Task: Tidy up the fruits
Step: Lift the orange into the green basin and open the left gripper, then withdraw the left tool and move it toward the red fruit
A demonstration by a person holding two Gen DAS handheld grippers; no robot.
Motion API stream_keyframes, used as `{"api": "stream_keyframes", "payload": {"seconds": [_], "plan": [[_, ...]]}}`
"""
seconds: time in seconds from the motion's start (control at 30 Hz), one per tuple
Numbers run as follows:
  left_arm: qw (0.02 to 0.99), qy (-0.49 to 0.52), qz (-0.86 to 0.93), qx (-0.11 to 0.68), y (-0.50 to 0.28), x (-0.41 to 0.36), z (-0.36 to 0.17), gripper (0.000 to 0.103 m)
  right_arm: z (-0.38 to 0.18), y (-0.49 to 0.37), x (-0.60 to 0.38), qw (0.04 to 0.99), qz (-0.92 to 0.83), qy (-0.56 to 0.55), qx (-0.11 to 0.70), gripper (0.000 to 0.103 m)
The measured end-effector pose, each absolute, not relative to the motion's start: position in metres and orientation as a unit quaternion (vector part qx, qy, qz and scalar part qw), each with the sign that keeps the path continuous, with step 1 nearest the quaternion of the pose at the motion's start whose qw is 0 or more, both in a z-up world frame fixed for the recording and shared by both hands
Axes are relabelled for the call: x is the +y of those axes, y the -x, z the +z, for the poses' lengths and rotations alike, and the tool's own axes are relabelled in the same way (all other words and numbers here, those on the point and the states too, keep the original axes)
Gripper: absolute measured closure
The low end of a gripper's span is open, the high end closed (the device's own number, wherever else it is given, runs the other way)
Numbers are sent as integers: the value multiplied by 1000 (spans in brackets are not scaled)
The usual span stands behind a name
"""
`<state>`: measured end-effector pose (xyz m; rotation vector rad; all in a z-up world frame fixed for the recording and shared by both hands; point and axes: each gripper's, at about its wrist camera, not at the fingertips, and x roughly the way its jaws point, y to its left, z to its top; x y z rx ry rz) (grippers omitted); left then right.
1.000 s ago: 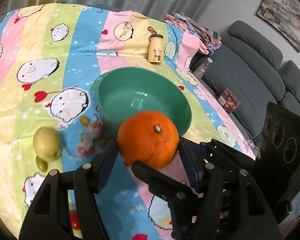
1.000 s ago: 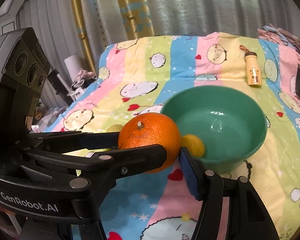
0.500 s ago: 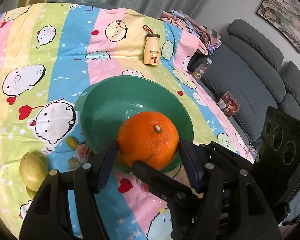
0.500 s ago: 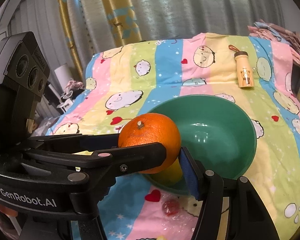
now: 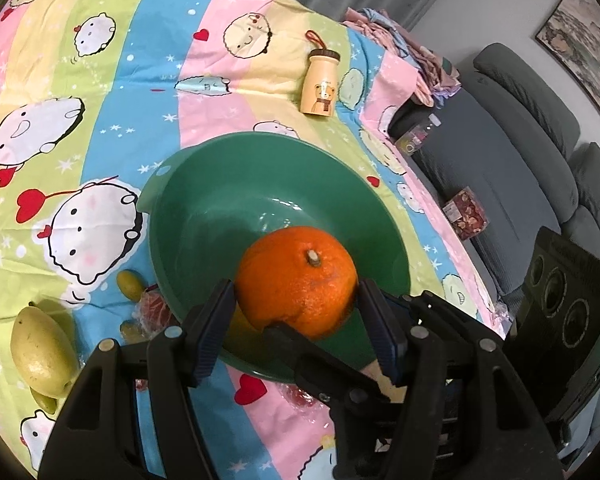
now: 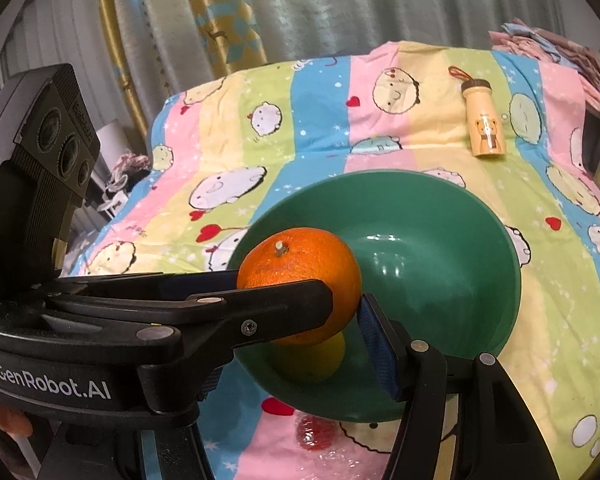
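Here both grippers close on a single orange (image 5: 296,280) from crossing directions: the left gripper (image 5: 296,300) has its blue pads against the fruit's flanks, and the right gripper (image 6: 300,300) clamps the same orange (image 6: 300,284), each about half open around it. The fruit hangs above the near wall of the green plastic bowl (image 5: 204,208), stem end up, with the basin's open hollow lying just ahead of and below the fingertips. That is the relation the next move likely turns on: a short drop forward should land it inside. A yellow fruit (image 6: 320,364) already sits in the bowl (image 6: 440,280) directly beneath. The orange is round, with a pebbled, slightly glossy rind; the bowl is smooth, deep and shiny. On the striped cartoon bedsheet (image 5: 140,92), a soft, wrinkled surface, a green mango (image 5: 40,352) lies left of the bowl, and a small capped bottle (image 5: 320,84) stands beyond it.
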<state>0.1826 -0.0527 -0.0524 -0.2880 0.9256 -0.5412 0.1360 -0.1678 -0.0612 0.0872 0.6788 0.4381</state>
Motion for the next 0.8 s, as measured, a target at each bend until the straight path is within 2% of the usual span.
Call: {"api": "stream_keyframes", "payload": {"seconds": [0.23, 0.4, 0.8], "plan": [[863, 117, -235, 431, -183, -54, -49, 35, -60, -134, -166, 923, 205, -24, 325, 40], [885, 81, -203, 410, -176, -52, -38, 21, -55, -129, -168, 929, 193, -20, 315, 37], [923, -2, -133, 360, -146, -48, -17, 16, -40, -97, -196, 934, 194, -57, 296, 36]]}}
